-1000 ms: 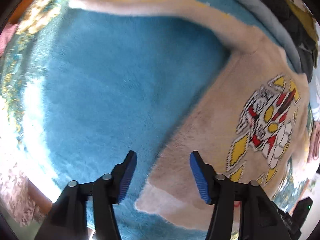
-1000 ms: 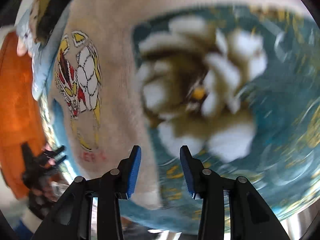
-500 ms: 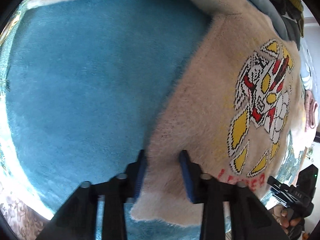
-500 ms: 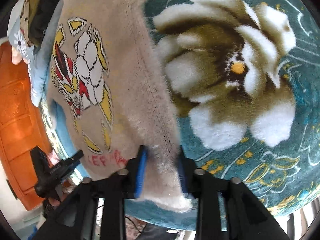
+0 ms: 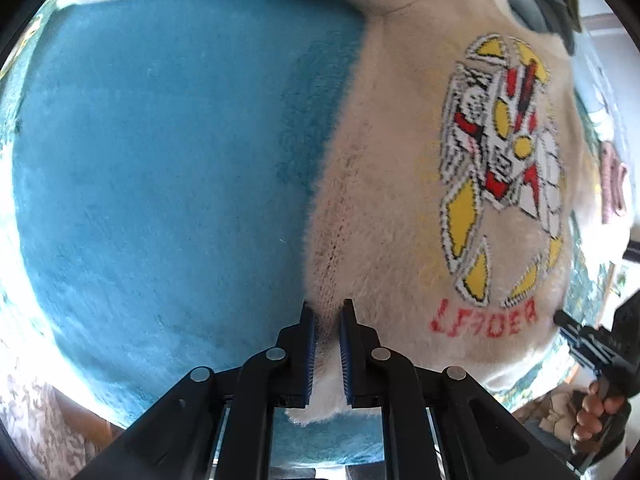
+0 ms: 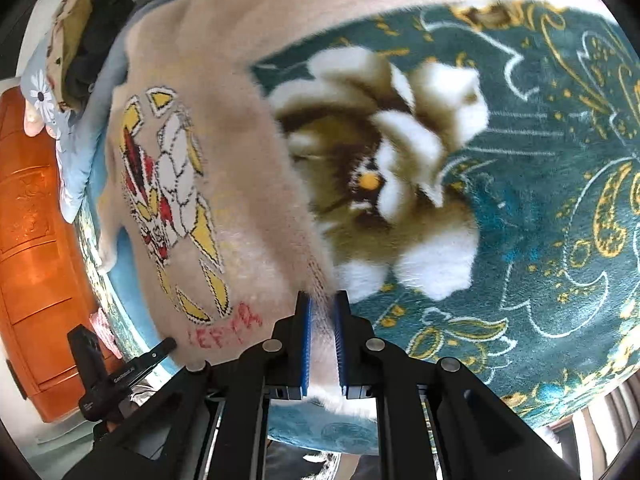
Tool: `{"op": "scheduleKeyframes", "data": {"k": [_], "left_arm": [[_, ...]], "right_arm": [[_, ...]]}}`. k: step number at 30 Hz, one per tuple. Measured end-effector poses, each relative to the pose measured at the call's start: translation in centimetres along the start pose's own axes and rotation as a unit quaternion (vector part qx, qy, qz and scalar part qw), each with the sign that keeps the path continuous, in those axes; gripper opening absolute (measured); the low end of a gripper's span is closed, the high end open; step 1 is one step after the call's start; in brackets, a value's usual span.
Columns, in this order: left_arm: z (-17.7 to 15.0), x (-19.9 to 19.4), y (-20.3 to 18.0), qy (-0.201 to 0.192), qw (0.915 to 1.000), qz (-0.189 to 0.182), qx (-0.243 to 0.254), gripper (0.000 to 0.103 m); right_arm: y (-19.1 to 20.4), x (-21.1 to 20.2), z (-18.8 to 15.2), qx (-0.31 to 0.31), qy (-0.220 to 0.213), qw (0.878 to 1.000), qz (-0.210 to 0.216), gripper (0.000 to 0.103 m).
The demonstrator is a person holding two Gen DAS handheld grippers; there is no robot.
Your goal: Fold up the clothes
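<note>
One sweater [image 5: 384, 208], beige, fuzzy, spread flat on a blanket [image 5: 160, 168] that is plain blue on one side and teal with a big white flower [image 6: 392, 184] and gold scrolls on the other. One robot graphic [image 5: 504, 160] on its chest, with red lettering [image 5: 486, 322] below it near the hem. One sleeve runs out along the top edge of the left view, the other along the top of the right view.

One heap of other clothes [image 6: 84, 44] beyond the sweater's neck end: dark, olive and pale blue pieces, count not clear. An orange cabinet [image 6: 36, 248] stands past the blanket edge. No containers seen.

Two grippers. Left gripper [image 5: 328, 320]: jaws nearly closed, blue pads pinching the hem corner at the sweater's blue-side edge, fabric bunched between them. Right gripper [image 6: 322, 312]: jaws likewise nearly closed, pinching the opposite hem corner at the flower-side edge. Each gripper shows in the other's view at the far hem corner; in the left view a bare hand [image 5: 600, 408] grips the right one's handle.
</note>
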State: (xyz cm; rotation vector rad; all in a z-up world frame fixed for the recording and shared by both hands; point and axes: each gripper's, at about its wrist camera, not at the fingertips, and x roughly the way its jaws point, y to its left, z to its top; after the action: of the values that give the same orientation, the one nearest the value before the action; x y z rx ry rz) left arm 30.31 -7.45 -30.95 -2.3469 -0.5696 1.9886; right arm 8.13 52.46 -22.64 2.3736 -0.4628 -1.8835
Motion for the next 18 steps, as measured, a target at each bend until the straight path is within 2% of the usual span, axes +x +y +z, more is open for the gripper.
{"op": "scheduleKeyframes", "data": {"k": [5, 6, 7, 9, 11, 13, 16, 18], "left_arm": [[-0.3, -0.9, 0.6, -0.007, 0.9996, -0.004, -0.027, 0.013], [-0.4, -1.3, 0.9, -0.011, 0.9991, -0.012, -0.039, 0.018], [-0.5, -1.8, 1.2, -0.014, 0.9983, -0.020, -0.052, 0.022], [-0.3, -3.4, 1.9, -0.041, 0.9945, -0.035, -0.090, 0.038], [0.0, -5.0, 2.5, -0.069, 0.9885, -0.049, -0.125, 0.043], [0.7, -6.5, 2.6, -0.095, 0.9821, -0.058, -0.151, 0.047], [2.0, -8.4, 2.7, -0.122, 0.9768, -0.057, -0.166, 0.049], [2.4, -9.2, 2.3, -0.134, 0.9741, -0.058, -0.173, 0.052]], "right_arm": [[1.5, 0.4, -0.1, 0.009, -0.009, 0.999, 0.034, 0.013], [1.3, -0.3, 0.1, 0.012, -0.022, 0.999, 0.044, 0.014], [0.9, -0.9, 0.4, 0.019, -0.036, 0.998, 0.048, 0.022], [-0.5, -2.4, 1.2, 0.043, -0.073, 0.995, 0.048, 0.036], [-3.1, -4.5, 2.8, 0.089, -0.120, 0.988, 0.038, 0.040], [-6.5, -6.2, 4.3, 0.163, -0.167, 0.971, 0.049, 0.041], [-11.6, -8.7, 6.3, 0.274, -0.231, 0.931, 0.075, 0.043], [-14.4, -9.7, 7.2, 0.328, -0.253, 0.906, 0.087, 0.044]]}}
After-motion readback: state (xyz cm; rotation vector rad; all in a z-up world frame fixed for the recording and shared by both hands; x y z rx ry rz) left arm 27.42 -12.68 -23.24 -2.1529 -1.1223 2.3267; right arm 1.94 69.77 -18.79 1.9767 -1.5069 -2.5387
